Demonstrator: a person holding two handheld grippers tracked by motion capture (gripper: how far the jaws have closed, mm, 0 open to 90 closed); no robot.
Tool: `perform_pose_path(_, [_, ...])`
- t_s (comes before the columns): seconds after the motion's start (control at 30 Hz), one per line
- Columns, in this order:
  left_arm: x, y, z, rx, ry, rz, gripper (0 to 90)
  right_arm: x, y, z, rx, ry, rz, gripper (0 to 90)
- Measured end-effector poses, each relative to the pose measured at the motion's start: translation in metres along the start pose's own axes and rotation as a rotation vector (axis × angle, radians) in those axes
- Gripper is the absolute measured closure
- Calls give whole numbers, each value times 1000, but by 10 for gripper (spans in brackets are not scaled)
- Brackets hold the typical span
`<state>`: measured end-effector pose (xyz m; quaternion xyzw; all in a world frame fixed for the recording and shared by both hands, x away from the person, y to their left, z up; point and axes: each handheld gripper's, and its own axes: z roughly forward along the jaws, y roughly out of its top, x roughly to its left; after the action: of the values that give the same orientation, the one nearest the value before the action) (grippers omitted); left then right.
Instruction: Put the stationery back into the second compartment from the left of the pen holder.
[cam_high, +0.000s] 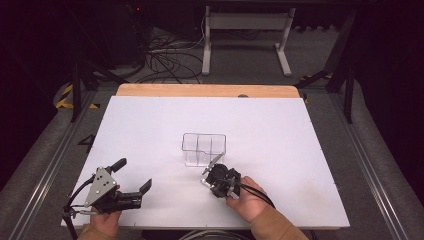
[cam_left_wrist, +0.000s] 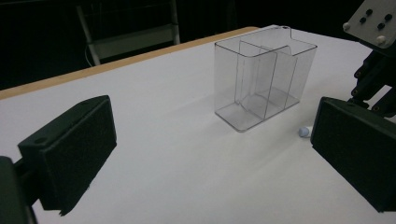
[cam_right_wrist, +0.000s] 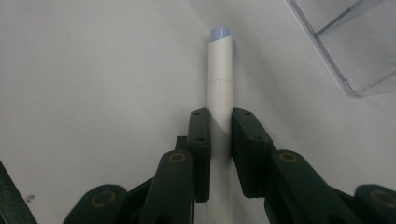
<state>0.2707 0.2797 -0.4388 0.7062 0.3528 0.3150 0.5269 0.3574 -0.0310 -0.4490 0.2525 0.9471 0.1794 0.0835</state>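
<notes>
The right tongs (cam_right_wrist: 219, 140) are pinched on a pen (cam_right_wrist: 220, 84), mid-barrel: light, stiff, smooth, likely to roll or slip. The left tongs (cam_left_wrist: 210, 154) are held spread.
</notes>
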Motion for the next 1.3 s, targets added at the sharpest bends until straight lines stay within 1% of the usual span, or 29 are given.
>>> perform_pose_path(0.33, [0, 0, 0, -1, 3, 0, 11, 1, 0, -1, -1, -5, -8, 786])
perform_pose_path(0.43, [0, 0, 0, -2, 2, 0, 11, 1, -1, -2, -2, -13, -11, 786])
perform_pose_path(0.53, [0, 0, -1, -1, 3, -1, 11, 0, -1, -6, -25, -15, -3, 786])
perform_pose_path(0.63, [0, 0, 0, -2, 1, -1, 11, -1, -2, -12, -52, -16, -5, 786])
perform_pose_path(0.8, [0, 0, 0, -2, 1, 0, 11, -1, -4, -19, -80, -19, -14, 786])
perform_pose_path(0.93, [0, 0, 0, -1, 1, -2, 11, -2, -4, -22, -89, -19, -9, 785])
perform_pose_path(1.13, [0, 0, 0, -2, 2, -4, 11, -2, -5, -26, -109, -22, -20, 786])
perform_pose_path(1.3, [0, 0, 0, -3, 2, -4, 11, -1, -6, -34, -150, -23, -31, 786])
